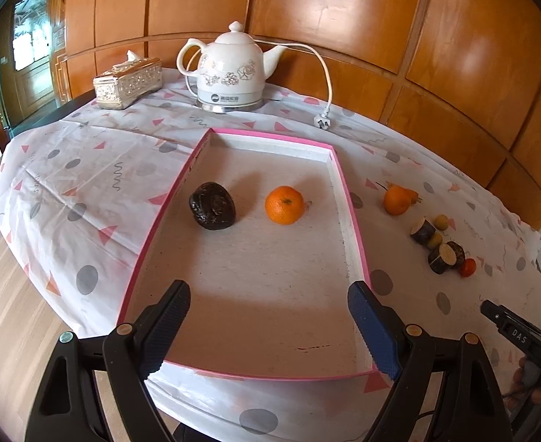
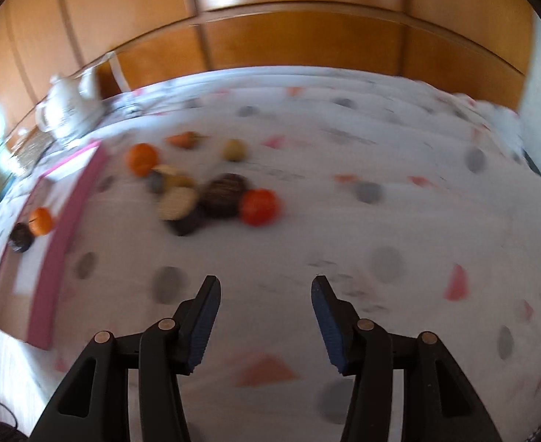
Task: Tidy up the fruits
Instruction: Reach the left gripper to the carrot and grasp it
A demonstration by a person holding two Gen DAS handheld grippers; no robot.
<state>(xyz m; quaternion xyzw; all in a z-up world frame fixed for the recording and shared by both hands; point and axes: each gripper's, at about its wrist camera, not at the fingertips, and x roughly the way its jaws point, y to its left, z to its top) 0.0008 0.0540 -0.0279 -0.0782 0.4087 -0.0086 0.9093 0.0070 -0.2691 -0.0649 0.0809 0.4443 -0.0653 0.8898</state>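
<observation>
Fruits blurred, apparently untouched, both claws wide, empty.

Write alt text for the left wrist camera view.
An open left gripper hovers over a pink-edged tray holding an orange and a dark fruit. More fruit lies on the tablecloth beside it; a white kettle stands behind.

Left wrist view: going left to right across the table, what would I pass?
Tissue box → dark fruit in the pink tray → orange → orange pear → small red fruit.
</observation>
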